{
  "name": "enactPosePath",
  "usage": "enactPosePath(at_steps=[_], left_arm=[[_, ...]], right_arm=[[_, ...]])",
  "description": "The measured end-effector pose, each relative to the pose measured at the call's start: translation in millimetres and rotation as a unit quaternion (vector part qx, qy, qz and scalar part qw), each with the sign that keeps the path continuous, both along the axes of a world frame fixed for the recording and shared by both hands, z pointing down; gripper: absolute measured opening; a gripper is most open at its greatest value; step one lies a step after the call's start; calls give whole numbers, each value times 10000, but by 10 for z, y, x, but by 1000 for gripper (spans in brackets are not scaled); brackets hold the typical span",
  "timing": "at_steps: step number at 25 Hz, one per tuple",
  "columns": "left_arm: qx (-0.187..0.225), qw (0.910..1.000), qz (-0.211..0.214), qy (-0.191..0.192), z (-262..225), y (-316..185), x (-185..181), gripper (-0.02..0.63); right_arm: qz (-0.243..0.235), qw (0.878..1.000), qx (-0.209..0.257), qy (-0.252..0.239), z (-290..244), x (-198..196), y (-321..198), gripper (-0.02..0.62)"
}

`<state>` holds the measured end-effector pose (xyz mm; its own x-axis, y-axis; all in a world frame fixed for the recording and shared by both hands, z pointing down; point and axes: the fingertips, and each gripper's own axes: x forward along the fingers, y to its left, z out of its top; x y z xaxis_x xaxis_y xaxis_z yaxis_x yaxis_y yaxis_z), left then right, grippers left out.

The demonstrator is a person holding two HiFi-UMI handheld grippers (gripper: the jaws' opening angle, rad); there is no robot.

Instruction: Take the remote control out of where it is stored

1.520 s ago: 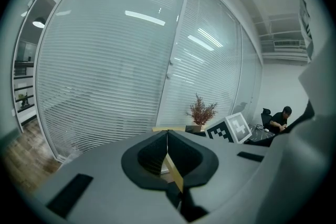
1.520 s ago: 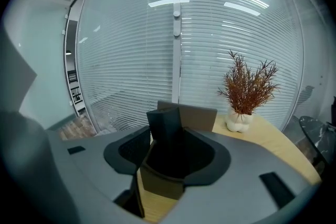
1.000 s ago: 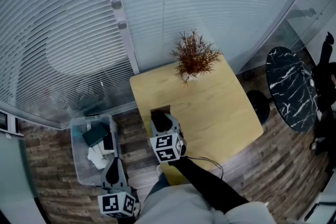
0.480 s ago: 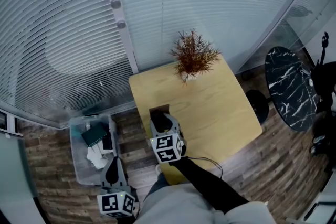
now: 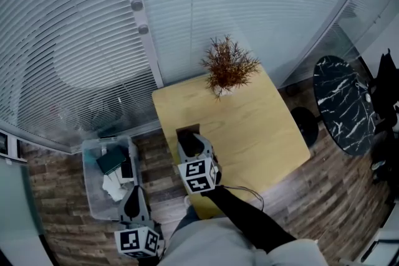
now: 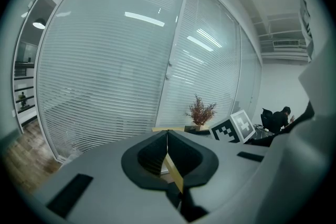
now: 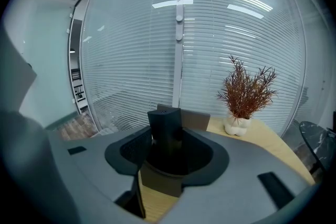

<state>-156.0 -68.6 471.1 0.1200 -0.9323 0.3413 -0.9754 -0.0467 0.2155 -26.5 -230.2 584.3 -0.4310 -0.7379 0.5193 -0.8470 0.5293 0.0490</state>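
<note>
- One remote control (image 7: 165, 123), dark and upright, stands in a brown holder (image 7: 196, 119) close to the left edge of the wooden table (image 5: 255, 128), about midway along that edge.
- The right gripper (image 5: 189, 141) comes at it from the near side. Its jaws are spread wide with the remote between them, and no gap shows at either flank, so the pads look to be bearing on its sides.
- The left gripper (image 6: 167, 149) hangs low beyond the table's left edge, over a clear bin (image 5: 92, 193) on the floor. Its jaws are pressed together on nothing.
- As I judge it, the grasp is made but the lift has not begun, since the remote's lower end sits down inside the holder.
- The next move calls for a straight pull upward, in line with the holder's walls. A tilted pull could drag the holder up with the remote or tip it over, and the other gripper is nowhere near enough to steady it.
- Overhead is open, so nothing blocks the lift.
- The holder is near the left edge, so a nudge that way could send it off toward the bin.
- To the right lies a broad stretch of bare tabletop, good for setting the remote down.
- The plant (image 5: 227, 65) at the far edge stands well apart, with the blinds (image 5: 262, 3) behind it.
</note>
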Motion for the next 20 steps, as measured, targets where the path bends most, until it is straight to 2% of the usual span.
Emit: enactPosePath(at_steps=[20], left_arm=[[101, 9999, 74, -6, -54, 31, 69, 9]], right_arm=[[-116, 9997, 175, -127, -181, 32, 56, 181]])
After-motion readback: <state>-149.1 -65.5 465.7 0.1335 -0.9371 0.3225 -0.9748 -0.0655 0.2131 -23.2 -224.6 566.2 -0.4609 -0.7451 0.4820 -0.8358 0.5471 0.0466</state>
